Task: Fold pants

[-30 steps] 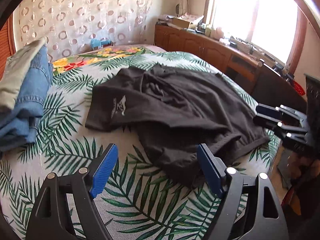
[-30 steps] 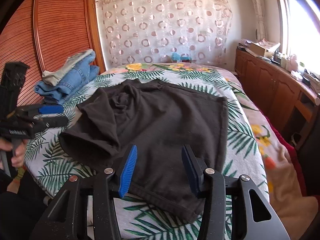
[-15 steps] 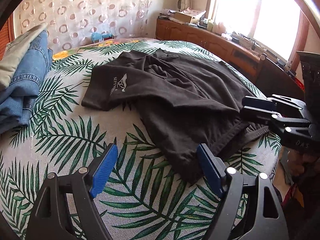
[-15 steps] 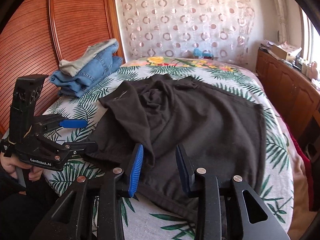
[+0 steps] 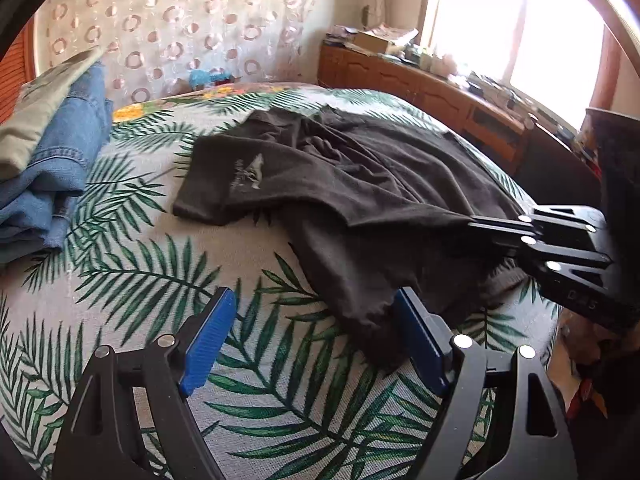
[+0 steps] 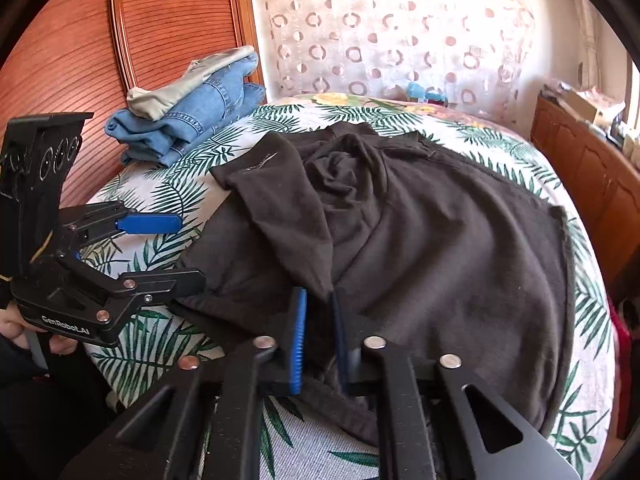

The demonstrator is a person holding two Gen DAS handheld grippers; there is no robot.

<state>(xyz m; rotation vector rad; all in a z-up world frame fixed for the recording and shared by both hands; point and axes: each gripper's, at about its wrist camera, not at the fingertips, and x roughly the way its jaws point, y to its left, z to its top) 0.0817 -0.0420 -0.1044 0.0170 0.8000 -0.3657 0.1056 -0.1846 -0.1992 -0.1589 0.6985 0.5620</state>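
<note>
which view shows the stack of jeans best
The right wrist view: the folded jeans sit whole at the far left corner of the bed, with a pale garment on top. The left wrist view shows them too, but stretched and cut off by the left edge.

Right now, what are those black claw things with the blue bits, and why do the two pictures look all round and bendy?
Those are two grabbing tools, and a person holds one in each hand. Each tool carries a small wide-eyed camera looking along its fingers, which bends the picture. One picture comes from the left gripper, whose blue fingers stand wide apart over the leafy bedspread, holding nothing. The other comes from the right gripper, which has pinched shut on a fold of the dark pants spread over the bed. Each tool also shows up sideways in the other's picture. By the wooden headboard sits a pile of folded jeans.
</note>
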